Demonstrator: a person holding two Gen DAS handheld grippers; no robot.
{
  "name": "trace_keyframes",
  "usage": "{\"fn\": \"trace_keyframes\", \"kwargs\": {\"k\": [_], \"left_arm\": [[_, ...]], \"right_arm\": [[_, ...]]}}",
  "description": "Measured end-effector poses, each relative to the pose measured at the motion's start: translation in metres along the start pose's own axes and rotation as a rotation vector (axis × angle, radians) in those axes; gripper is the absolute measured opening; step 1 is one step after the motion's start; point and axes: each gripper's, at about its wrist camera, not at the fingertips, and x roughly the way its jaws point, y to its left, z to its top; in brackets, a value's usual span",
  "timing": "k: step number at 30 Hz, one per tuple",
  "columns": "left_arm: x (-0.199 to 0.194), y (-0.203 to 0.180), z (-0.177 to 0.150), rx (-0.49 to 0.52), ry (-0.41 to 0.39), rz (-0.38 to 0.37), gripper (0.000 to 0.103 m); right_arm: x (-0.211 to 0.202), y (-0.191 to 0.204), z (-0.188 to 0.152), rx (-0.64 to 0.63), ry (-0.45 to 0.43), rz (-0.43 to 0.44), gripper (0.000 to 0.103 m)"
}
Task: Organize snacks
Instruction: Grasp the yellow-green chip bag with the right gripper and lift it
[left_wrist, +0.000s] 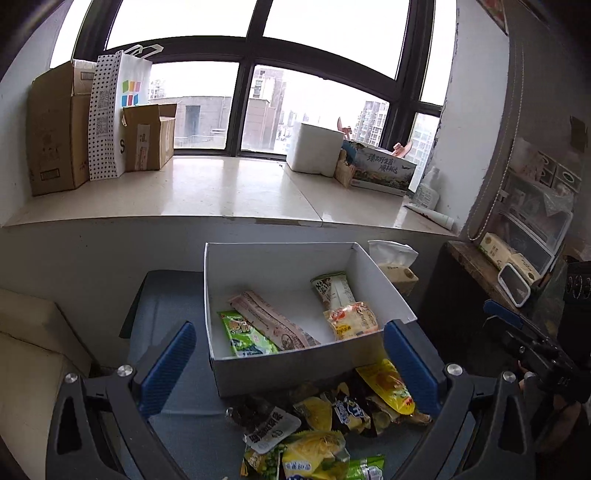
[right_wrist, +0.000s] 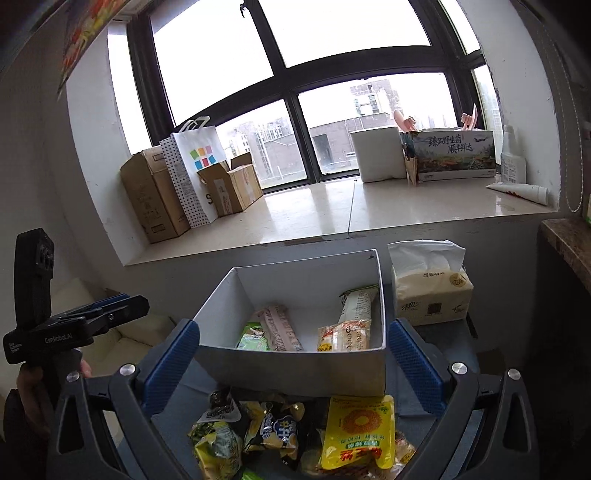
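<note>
Left gripper (left_wrist: 290, 365) fingers (left_wrist: 168, 369) blue, ribbed, spread as wide as they go, nothing between the pads; right gripper (right_wrist: 293, 363) fingers (right_wrist: 413, 365) the same, wide and empty. Both hang above the near side of the open white cardboard box (left_wrist: 255, 266), framing it, likely free to pick next.

Box holds four snacks already: green packet (left_wrist: 245, 334) and long pink wrapper (left_wrist: 273, 321) on the left, white-brown bar (left_wrist: 332, 290) and orange-yellow pack (left_wrist: 351, 319) on the right, lying flat and loosely paired, so sorting looks part done.

Loose pile of yellow and dark snack bags (right_wrist: 273, 432) sits just in front of the box on the blue-grey counter (left_wrist: 173, 295), within easy reach; the big yellow pouch with a ring print (right_wrist: 356, 432) lies on top, an easy next grab.

Tissue pack (right_wrist: 430, 291) stands beside the box, outside the job.
</note>
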Motion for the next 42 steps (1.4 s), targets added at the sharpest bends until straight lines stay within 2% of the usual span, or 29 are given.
{"fn": "trace_keyframes", "kwargs": {"k": [3,6,10,14,19,23,35,37,39,42], "left_arm": [[-0.031,-0.004,-0.037,0.006,-0.012,0.023,0.103],[-0.05,-0.002,-0.074,-0.019,0.018,-0.002,0.103],[-0.072,0.004,-0.118,-0.024,0.036,0.039,0.103],[-0.083,0.016,-0.143,-0.074,0.067,0.037,0.103],[-0.082,0.022,-0.155,-0.09,0.093,0.04,0.103],[-0.078,0.025,-0.156,-0.096,0.104,0.038,0.103],[-0.067,0.032,-0.164,-0.101,0.148,0.057,0.103],[-0.065,0.032,-0.165,-0.098,0.152,0.062,0.103],[-0.063,0.031,-0.166,-0.096,0.157,0.062,0.103],[-0.061,0.032,-0.167,-0.106,0.167,0.055,0.103]], "right_arm": [[-0.023,0.013,-0.031,-0.004,0.034,0.044,0.103],[-0.031,0.029,-0.068,-0.03,0.093,0.075,0.103],[-0.019,0.048,-0.112,-0.083,0.183,0.106,0.103],[0.01,0.067,-0.134,-0.149,0.262,0.122,0.103],[0.054,0.083,-0.147,-0.206,0.344,0.134,0.103],[0.084,0.085,-0.149,-0.196,0.398,0.143,0.103],[0.124,0.093,-0.161,-0.204,0.461,0.13,0.102],[0.124,0.091,-0.162,-0.197,0.448,0.102,0.078],[0.126,0.092,-0.162,-0.208,0.462,0.101,0.061],[0.12,0.092,-0.161,-0.216,0.463,0.086,0.054]]}}
